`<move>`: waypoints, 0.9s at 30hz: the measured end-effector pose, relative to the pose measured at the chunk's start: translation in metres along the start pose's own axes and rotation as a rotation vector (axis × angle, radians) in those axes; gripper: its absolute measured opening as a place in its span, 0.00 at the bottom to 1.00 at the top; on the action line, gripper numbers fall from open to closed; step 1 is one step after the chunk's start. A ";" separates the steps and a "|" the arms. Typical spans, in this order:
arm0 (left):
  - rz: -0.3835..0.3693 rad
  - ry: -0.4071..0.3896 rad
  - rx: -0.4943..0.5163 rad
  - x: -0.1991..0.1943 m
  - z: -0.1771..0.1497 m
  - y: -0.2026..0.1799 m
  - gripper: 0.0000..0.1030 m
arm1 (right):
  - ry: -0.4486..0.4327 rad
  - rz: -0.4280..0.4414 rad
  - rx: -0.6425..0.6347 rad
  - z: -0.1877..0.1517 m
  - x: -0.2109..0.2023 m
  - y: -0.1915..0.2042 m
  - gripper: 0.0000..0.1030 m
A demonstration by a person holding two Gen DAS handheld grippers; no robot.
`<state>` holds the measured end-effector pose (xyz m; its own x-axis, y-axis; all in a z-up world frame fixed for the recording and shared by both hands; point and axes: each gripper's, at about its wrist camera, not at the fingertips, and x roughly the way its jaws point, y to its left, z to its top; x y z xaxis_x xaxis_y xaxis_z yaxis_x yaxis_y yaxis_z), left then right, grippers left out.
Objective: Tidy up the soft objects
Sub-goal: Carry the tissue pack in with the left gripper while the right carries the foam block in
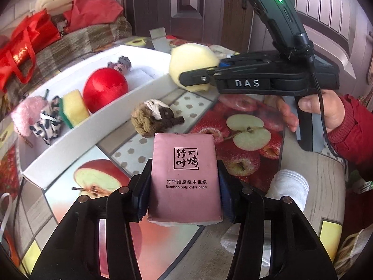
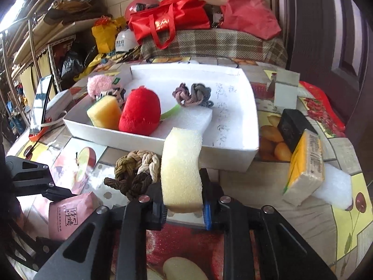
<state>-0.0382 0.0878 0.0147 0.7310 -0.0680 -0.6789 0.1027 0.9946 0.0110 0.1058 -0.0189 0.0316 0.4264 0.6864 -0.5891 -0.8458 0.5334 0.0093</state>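
My left gripper (image 1: 184, 184) is shut on a pink tissue pack (image 1: 185, 177), held above the fruit-print tablecloth; the pack also shows in the right wrist view (image 2: 67, 214). My right gripper (image 2: 183, 200) is shut on a pale yellow sponge (image 2: 181, 165), held near the white box's front wall; it shows in the left wrist view (image 1: 193, 66). The white box (image 2: 233, 147) holds a red plush (image 2: 139, 114), a yellow-green sponge (image 2: 105, 112), a pink plush (image 2: 100, 84) and a grey rope knot (image 2: 193, 94). A brown rope ball (image 2: 137, 172) lies on the table before the box.
A yellow tissue pack (image 2: 305, 170) leans on white foam (image 2: 335, 191) at the right, beside a black block (image 2: 291, 128). Red bags (image 2: 172, 21) sit on a plaid blanket behind the table. A white cloth (image 1: 289, 186) lies near my left gripper.
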 end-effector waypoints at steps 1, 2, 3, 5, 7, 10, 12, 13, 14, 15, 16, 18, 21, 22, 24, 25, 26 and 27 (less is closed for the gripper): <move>0.033 -0.044 -0.015 -0.009 -0.001 0.002 0.48 | -0.038 -0.018 0.019 -0.001 -0.008 -0.004 0.23; 0.072 -0.092 -0.037 -0.019 -0.003 0.005 0.48 | -0.082 -0.033 0.038 -0.004 -0.018 -0.007 0.23; 0.114 -0.146 -0.067 -0.029 -0.006 0.009 0.48 | -0.121 -0.049 0.053 -0.006 -0.026 -0.010 0.23; 0.205 -0.257 -0.147 -0.051 -0.013 0.019 0.48 | -0.197 -0.109 0.066 -0.011 -0.044 -0.012 0.23; 0.317 -0.340 -0.261 -0.068 -0.021 0.033 0.48 | -0.258 -0.159 0.059 -0.016 -0.059 -0.009 0.23; 0.439 -0.371 -0.411 -0.074 -0.026 0.054 0.49 | -0.300 -0.202 0.039 -0.020 -0.069 -0.004 0.23; 0.463 -0.339 -0.440 -0.067 -0.024 0.061 0.49 | -0.282 -0.208 0.027 -0.017 -0.063 -0.002 0.23; 0.471 -0.330 -0.437 -0.065 -0.022 0.062 0.49 | -0.263 -0.207 0.025 -0.015 -0.059 -0.002 0.23; 0.476 -0.331 -0.427 -0.063 -0.021 0.061 0.49 | -0.254 -0.198 0.030 -0.014 -0.056 -0.003 0.23; 0.487 -0.341 -0.415 -0.063 -0.020 0.060 0.49 | -0.251 -0.193 0.036 -0.013 -0.055 -0.004 0.23; 0.494 -0.351 -0.399 -0.062 -0.019 0.057 0.49 | -0.248 -0.191 0.038 -0.012 -0.052 -0.004 0.23; 0.514 -0.363 -0.373 -0.062 -0.019 0.054 0.49 | -0.244 -0.192 0.033 -0.010 -0.049 -0.002 0.23; 0.533 -0.373 -0.359 -0.060 -0.016 0.055 0.49 | -0.252 -0.201 0.022 -0.011 -0.049 0.002 0.23; 0.538 -0.375 -0.358 -0.061 -0.016 0.054 0.49 | -0.256 -0.203 0.019 -0.011 -0.049 0.003 0.23; 0.554 -0.381 -0.362 -0.062 -0.017 0.053 0.49 | -0.269 -0.205 0.018 -0.012 -0.051 0.003 0.23; 0.565 -0.384 -0.366 -0.063 -0.017 0.053 0.49 | -0.277 -0.207 0.021 -0.013 -0.053 0.003 0.23; 0.582 -0.383 -0.371 -0.062 -0.016 0.053 0.49 | -0.282 -0.209 0.024 -0.014 -0.054 0.003 0.23; 0.595 -0.380 -0.376 -0.062 -0.015 0.053 0.49 | -0.285 -0.212 0.027 -0.014 -0.055 0.002 0.23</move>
<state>-0.0882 0.1457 0.0459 0.7784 0.5280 -0.3394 -0.5617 0.8274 -0.0010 0.0763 -0.0626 0.0528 0.6674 0.6669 -0.3314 -0.7214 0.6894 -0.0656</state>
